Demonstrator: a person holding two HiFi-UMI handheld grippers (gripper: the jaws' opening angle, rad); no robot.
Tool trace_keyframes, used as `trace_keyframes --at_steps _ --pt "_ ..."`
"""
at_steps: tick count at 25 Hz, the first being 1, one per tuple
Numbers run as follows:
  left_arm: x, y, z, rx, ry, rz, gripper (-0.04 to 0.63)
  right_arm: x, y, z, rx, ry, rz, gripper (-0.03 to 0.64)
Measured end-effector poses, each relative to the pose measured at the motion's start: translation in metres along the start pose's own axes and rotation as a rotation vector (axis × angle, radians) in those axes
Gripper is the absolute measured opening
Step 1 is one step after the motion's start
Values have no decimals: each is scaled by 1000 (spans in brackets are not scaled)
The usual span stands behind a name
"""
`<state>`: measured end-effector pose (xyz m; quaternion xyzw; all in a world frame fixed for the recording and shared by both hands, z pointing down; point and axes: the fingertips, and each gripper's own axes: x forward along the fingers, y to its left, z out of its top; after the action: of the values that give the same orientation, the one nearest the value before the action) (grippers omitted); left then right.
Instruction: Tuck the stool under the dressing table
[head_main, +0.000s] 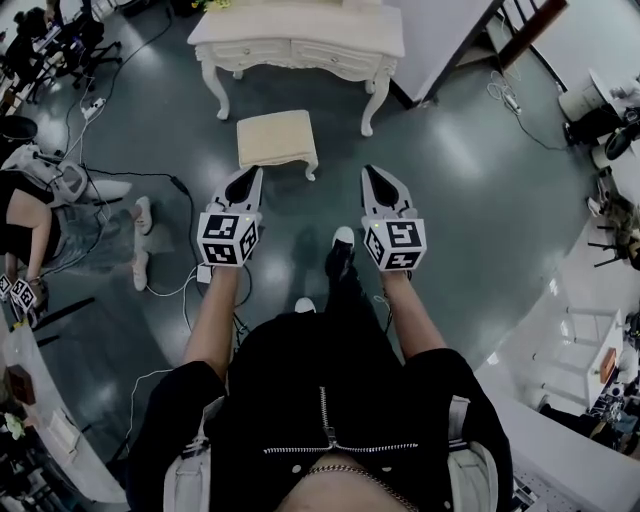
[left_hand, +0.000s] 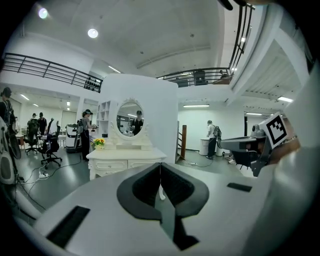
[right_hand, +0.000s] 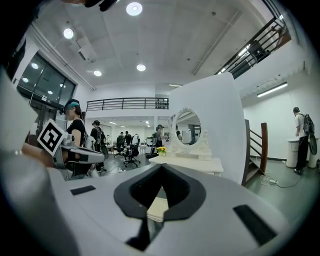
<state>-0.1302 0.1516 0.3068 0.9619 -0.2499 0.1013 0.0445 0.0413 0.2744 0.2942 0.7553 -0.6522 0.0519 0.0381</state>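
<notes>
Grey polished floor (head_main: 470, 200) extends to the white dressing table (head_main: 300, 35), which stands against a white partition. The stool (head_main: 276, 138) sits on the floor in front of the table, apart from it and not yet under it. The left gripper (head_main: 254, 172) and right gripper (head_main: 371, 171) are level and short of the stool, each with jaws closed tip to tip and empty. The stool probably handles as a light, rigid frame under a soft cushion, and should slide readily on this floor. Apply both closed tips to the near seat rail, spaced evenly, not to the yielding cushion, to prevent skewing.
</notes>
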Motion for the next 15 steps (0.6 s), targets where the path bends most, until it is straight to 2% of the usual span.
trace_keyframes --at_steps 6,15 --pt "55 23 7 -5 15 29 21 60 -34 -1 6 6 29 6" --pt "176 82 43 -32 14 115 21 206 -107 23 -5 6 140 7"
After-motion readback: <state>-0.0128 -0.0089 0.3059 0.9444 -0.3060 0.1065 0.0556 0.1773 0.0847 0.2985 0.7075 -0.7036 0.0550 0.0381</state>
